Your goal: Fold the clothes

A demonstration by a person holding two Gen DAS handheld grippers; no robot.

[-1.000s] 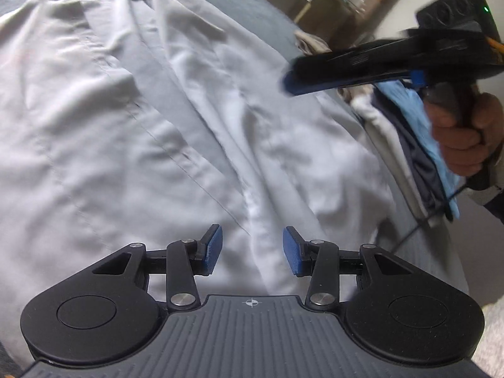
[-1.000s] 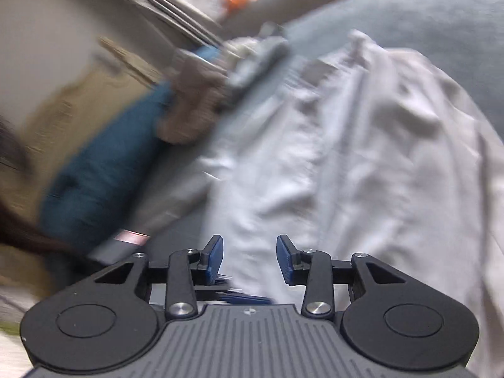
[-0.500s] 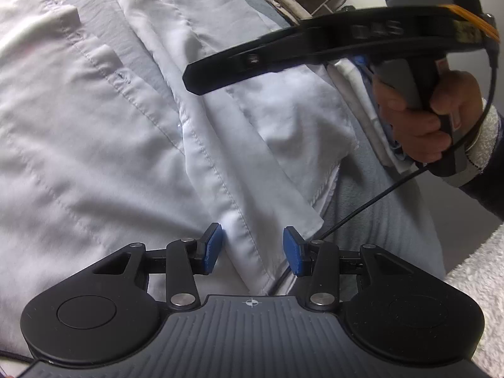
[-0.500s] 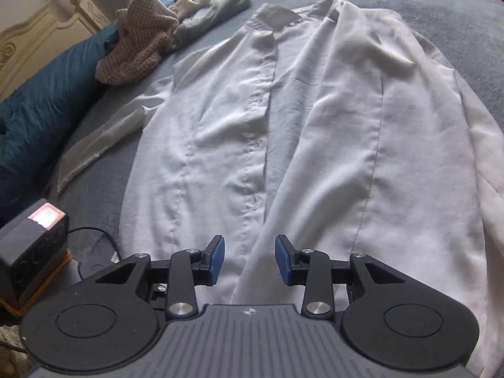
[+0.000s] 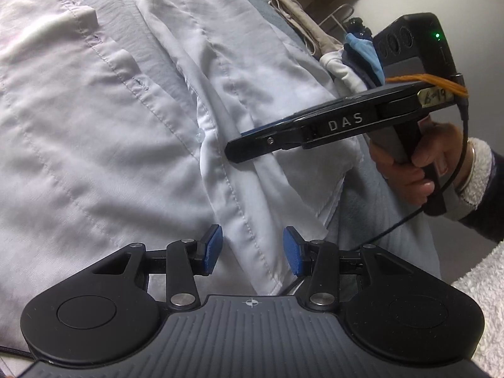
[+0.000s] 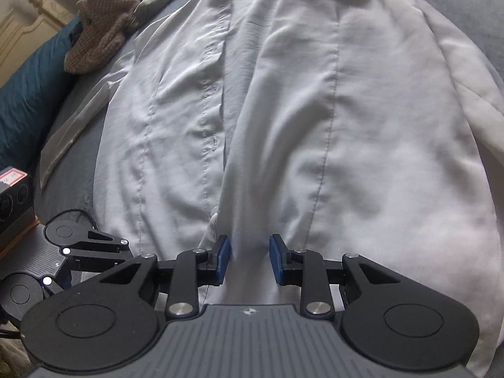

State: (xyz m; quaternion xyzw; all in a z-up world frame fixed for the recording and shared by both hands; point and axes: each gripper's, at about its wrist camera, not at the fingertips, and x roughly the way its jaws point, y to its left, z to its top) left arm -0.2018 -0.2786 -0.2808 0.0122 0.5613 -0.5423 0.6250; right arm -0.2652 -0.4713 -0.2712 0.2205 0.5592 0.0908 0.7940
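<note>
A white button-up shirt (image 6: pixel 315 110) lies spread face up on a grey bed cover (image 5: pixel 381 217), collar far from me in the right wrist view. My right gripper (image 6: pixel 250 258) is low over the shirt's front edge near the hem. Its jaws are closing, with a fold of the fabric between the blue pads (image 6: pixel 223 256) and a gap still showing. In the left wrist view the right gripper (image 5: pixel 239 152) rests its tip on the placket, held by a hand (image 5: pixel 409 170). My left gripper (image 5: pixel 252 252) hangs open just above the hem corner (image 5: pixel 267 271).
A brown knit garment (image 6: pixel 97 37) and teal bedding (image 6: pixel 28 94) lie at the far left by a carved headboard (image 6: pixel 31 15). A pile of clothes (image 5: pixel 356 60) sits beyond the shirt's right side. A white fluffy cloth (image 5: pixel 482 299) is at the right edge.
The right gripper has come down onto the shirt's lower front edge, and its jaws have narrowed around a fold. The left gripper has stayed open over the hem.
</note>
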